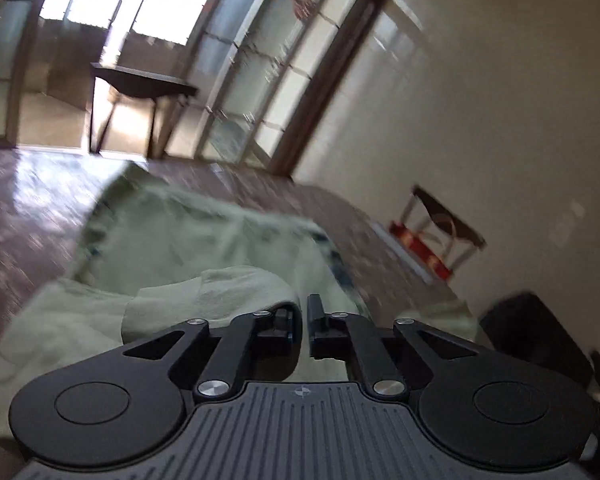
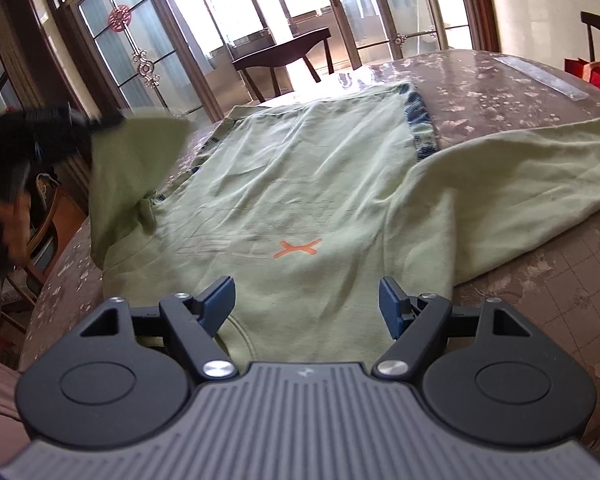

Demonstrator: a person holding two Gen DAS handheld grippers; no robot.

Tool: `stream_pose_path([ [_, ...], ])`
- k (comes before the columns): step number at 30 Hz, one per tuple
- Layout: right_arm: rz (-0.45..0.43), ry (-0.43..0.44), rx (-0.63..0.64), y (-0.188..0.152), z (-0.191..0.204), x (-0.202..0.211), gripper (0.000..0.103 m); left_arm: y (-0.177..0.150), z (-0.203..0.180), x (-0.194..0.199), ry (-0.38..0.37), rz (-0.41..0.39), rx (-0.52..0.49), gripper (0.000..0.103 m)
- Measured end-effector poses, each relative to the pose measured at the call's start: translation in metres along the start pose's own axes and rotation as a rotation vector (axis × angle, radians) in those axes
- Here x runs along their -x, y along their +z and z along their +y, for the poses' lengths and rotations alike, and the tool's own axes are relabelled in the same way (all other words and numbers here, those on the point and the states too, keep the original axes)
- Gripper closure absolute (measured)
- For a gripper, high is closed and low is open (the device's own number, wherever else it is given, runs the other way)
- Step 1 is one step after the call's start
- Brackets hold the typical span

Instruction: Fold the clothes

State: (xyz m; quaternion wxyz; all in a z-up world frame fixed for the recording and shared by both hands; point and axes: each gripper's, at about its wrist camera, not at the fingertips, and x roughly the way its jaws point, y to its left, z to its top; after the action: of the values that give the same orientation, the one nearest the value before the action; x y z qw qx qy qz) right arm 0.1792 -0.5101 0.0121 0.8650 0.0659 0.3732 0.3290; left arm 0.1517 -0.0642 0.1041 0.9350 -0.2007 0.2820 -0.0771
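A light green sweatshirt [image 2: 300, 184] with an orange X print [image 2: 298, 249] lies spread flat on the floral-covered table [image 2: 500, 92]. Its right sleeve [image 2: 500, 168] stretches out to the right. My right gripper [image 2: 306, 286] hovers open just above the collar end, with nothing between its blue pads. At the table's left edge my left gripper [image 2: 40, 128] holds the left sleeve [image 2: 136, 152] lifted off the table. In the left wrist view the left gripper [image 1: 302, 312] is shut on a fold of that green sleeve [image 1: 220, 292], with the sweatshirt's body [image 1: 188, 232] blurred beyond.
A dark wooden bench [image 2: 284, 52] stands by the glass doors behind the table. A red bag [image 2: 592, 76] and a chair sit at the far right, and a clear strip [image 2: 540, 76] lies on the tablecloth. A wooden chair [image 2: 40, 240] is at the left edge.
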Motion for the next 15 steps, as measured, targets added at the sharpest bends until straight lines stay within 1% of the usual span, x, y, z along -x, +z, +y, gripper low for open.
stream_pose_path([
  [1,0.003,-0.002,-0.003,0.000,-0.002,0.000,0.027,-0.014,-0.011,-0.010,-0.017,0.053,-0.026,0.079],
  [2,0.006,-0.002,-0.006,0.000,-0.004,0.000,0.027,-0.026,-0.020,-0.018,-0.035,0.104,-0.055,0.059],
  [3,0.007,0.000,-0.006,0.000,-0.006,0.000,0.027,-0.036,-0.028,-0.028,-0.047,0.156,-0.079,0.046],
  [4,0.009,0.001,-0.006,0.000,-0.007,0.000,0.027,-0.043,-0.031,-0.036,-0.027,0.198,-0.080,0.027],
  [5,0.010,0.003,-0.005,-0.001,-0.008,0.001,0.027,-0.047,-0.028,-0.040,0.005,0.220,-0.050,0.025],
  [7,0.013,0.007,0.004,-0.001,-0.010,0.001,0.027,-0.049,-0.015,-0.046,0.066,0.255,0.022,0.024],
  [9,0.017,0.010,0.013,-0.001,-0.012,0.002,0.027,-0.042,0.002,-0.046,0.168,0.267,0.069,0.023],
  [12,0.025,0.022,0.029,0.001,-0.013,-0.001,0.027,-0.022,0.023,-0.047,0.320,0.266,0.149,0.019],
  [13,0.028,0.026,0.034,0.002,-0.013,-0.002,0.027,-0.016,0.029,-0.041,0.360,0.271,0.184,0.019],
  [15,0.033,0.035,0.046,0.003,-0.013,-0.005,0.027,-0.014,0.026,-0.035,0.320,0.250,0.193,0.019],
])
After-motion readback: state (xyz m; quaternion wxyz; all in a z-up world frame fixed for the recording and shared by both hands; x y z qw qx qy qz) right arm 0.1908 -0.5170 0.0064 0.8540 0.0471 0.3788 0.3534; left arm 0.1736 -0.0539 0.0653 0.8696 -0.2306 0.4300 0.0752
